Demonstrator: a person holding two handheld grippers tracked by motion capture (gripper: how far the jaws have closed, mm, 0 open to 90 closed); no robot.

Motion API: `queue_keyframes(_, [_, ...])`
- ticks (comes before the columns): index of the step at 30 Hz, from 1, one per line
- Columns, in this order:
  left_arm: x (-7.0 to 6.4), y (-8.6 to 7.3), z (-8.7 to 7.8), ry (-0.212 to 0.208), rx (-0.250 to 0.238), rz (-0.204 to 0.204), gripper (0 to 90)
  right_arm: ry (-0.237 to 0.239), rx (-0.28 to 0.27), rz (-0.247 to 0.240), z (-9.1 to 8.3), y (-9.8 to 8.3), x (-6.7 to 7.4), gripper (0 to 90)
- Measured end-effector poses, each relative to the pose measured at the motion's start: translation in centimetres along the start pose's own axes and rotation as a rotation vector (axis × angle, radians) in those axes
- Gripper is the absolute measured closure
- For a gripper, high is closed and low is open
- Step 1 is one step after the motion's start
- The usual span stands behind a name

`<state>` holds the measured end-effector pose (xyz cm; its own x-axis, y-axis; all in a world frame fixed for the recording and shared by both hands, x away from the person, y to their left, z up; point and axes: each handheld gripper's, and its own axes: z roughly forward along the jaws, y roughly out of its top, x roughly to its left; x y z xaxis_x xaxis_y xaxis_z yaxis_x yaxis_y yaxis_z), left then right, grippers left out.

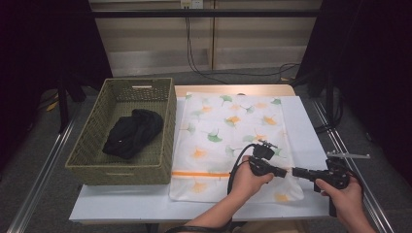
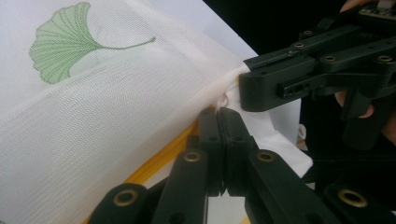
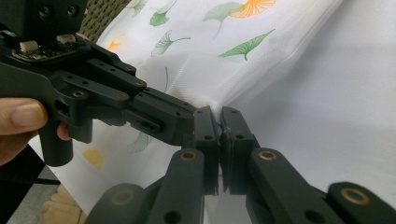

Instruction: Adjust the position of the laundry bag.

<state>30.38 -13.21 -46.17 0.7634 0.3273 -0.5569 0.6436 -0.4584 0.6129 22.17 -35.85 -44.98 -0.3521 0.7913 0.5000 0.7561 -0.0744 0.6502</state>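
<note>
A white mesh bag (image 1: 228, 141) printed with green and orange ginkgo leaves lies flat on the white table (image 1: 311, 136), taking up the middle of it, with an orange band across its near end. To its left, touching the bag's left edge or just beside it, stands a green woven basket (image 1: 163, 121) with a black garment (image 1: 133, 132) bundled inside.

Both grippers meet at the bag's right edge, towards the near end. The left gripper (image 1: 285, 172) reaches in from the near side and points right; the right gripper (image 1: 295, 171) comes from the right and points left, so the 2 tips sit almost nose to nose.

In the left gripper view, the left gripper (image 2: 227, 112) has its jaws pressed together with the white fabric of the bag (image 2: 116, 121) caught at the tips — the mesh bunches up into a small pucker right there. The orange band (image 2: 159, 161) runs just beside the jaws. The right gripper's tip (image 2: 245, 86) bites the same fold from the other side.

In the right gripper view, the right gripper (image 3: 219, 116) is likewise closed, pinching a little peak of the bag's edge (image 3: 210, 79) — the left gripper (image 3: 189, 123) is pressed up against it, a person's thumb (image 3: 23, 116) on its handle.
</note>
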Motion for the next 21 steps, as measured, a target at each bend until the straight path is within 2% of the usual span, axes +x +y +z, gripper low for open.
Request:
queue_keyframes(2, [0.04,-0.04,0.05,-0.013,-0.006,0.002,86.5,-0.003,0.002,0.0,0.01,-0.01,0.01,87.1])
queue_keyframes(4, [-0.1,-0.1,0.25,-0.008,-0.003,0.017,86.5,0.002,0.002,0.006,-0.03,-0.02,0.0,87.1])
queue_keyframes(5, [-0.21,-0.14,0.36,-0.012,-0.011,0.003,86.5,0.006,0.0,0.007,-0.05,-0.01,-0.03,87.1])
queue_keyframes(7, [-0.17,-0.15,0.39,-0.018,0.0,0.01,86.8,0.008,-0.001,0.019,-0.01,-0.05,-0.05,87.1])
queue_keyframes(10, [-0.15,-0.1,0.44,-0.007,0.001,0.023,87.8,0.006,-0.001,0.012,0.04,-0.06,-0.06,87.1])
queue_keyframes(11, [-0.24,-0.1,0.44,-0.002,-0.003,0.012,88.7,0.009,0.0,0.017,0.02,-0.06,-0.03,87.1])
queue_keyframes(12, [-0.14,-0.03,0.4,-0.013,0.0,0.021,89.2,0.011,-0.002,0.018,-0.01,-0.04,-0.04,87.1])
queue_keyframes(16, [-0.26,0.12,0.2,-0.005,0.005,0.022,89.5,0.017,-0.008,0.024,-0.01,-0.04,-0.03,87.1])
queue_keyframes(18, [-0.27,0.21,-0.02,0.005,0.015,0.034,89.8,0.023,-0.008,0.031,-0.02,-0.06,-0.01,87.1])
queue_keyframes(19, [-0.12,0.26,-0.17,-0.003,0.026,0.036,89.9,0.023,-0.007,0.029,-0.03,-0.05,-0.01,87.1])
queue_keyframes(20, [-0.2,0.25,-0.19,-0.001,0.021,0.014,90.0,0.027,-0.008,0.029,-0.01,-0.04,-0.01,87.0])
queue_keyframes(21, [-0.18,0.28,-0.21,-0.004,0.017,0.015,90.0,0.027,-0.009,0.03,0.02,-0.05,0.01,87.0])
